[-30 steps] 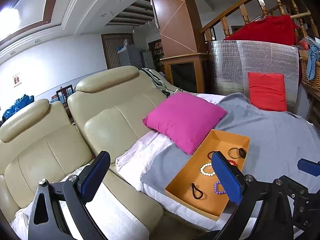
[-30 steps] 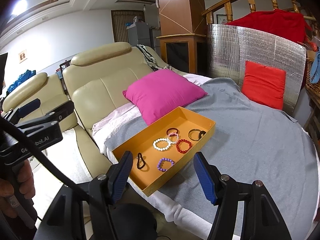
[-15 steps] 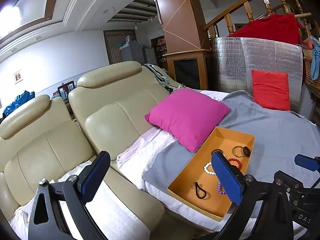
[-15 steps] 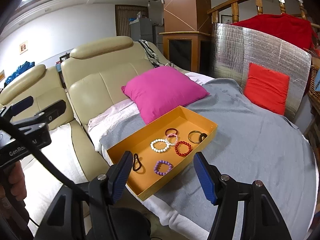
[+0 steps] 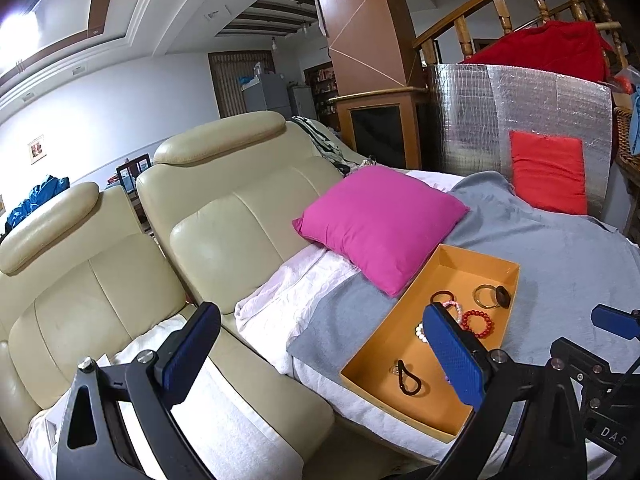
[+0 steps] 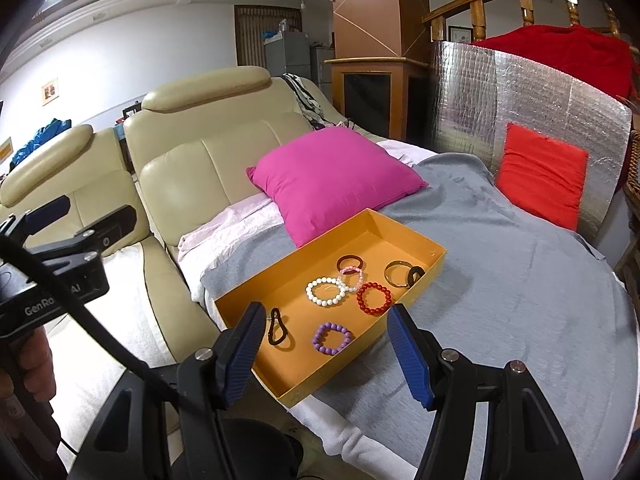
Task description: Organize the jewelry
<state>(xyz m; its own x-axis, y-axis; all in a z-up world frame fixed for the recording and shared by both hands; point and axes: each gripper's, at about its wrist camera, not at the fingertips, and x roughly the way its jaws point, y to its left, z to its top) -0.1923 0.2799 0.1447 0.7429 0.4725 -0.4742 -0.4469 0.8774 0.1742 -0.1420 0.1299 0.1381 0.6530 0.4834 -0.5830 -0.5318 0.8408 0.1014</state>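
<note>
both claws, right and left, spread and empty; bracelets all lie loose in orange tray, unsorted or done, can't tell.

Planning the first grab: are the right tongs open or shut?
Open: the right tongs show two blue pads spread wide apart, nothing between them.

Bed under a grey blanket, orange tray on it near the edge, pink pillow behind (touching the tray), red cushion at the back
</note>
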